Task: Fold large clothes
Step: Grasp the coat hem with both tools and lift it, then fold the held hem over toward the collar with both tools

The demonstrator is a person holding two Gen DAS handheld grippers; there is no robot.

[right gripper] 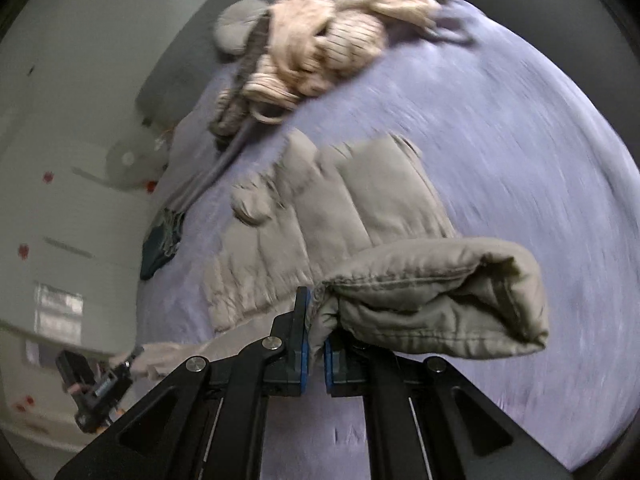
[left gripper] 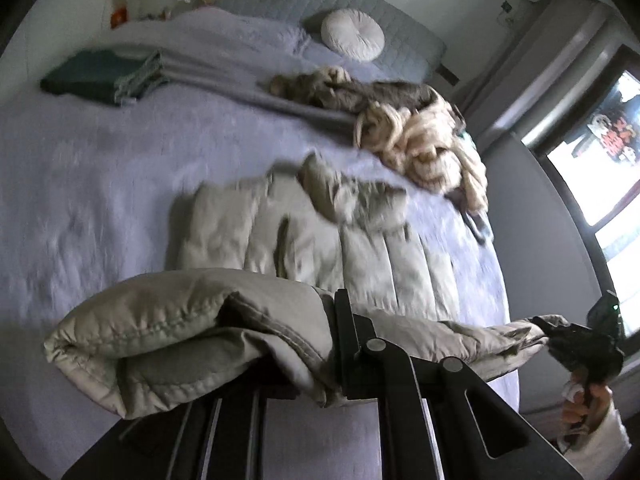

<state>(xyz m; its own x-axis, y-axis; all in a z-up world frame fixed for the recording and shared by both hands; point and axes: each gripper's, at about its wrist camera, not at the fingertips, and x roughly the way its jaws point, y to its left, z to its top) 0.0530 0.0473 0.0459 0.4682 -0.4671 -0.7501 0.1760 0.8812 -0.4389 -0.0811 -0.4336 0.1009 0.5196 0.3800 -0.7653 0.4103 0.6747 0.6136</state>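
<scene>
Bed (left gripper: 80, 184): both jaws clamp jacket (right gripper: 360, 208) hem.

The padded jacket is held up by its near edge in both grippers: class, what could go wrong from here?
1. The left gripper and right gripper pinch only thin bits of the padded jacket; the puffy fabric could slip from the jaws.
2. Loose ends bulge past each grip, so the fold may land uneven.
3. The heap of knitwear lies close beyond; the jacket could land on it.

Left gripper (left gripper: 340, 344) points downward, jaws clamped on fabric; right gripper (right gripper: 316, 332) likewise, pinched tight; a hand (left gripper: 588, 404) grips its handle.
</scene>
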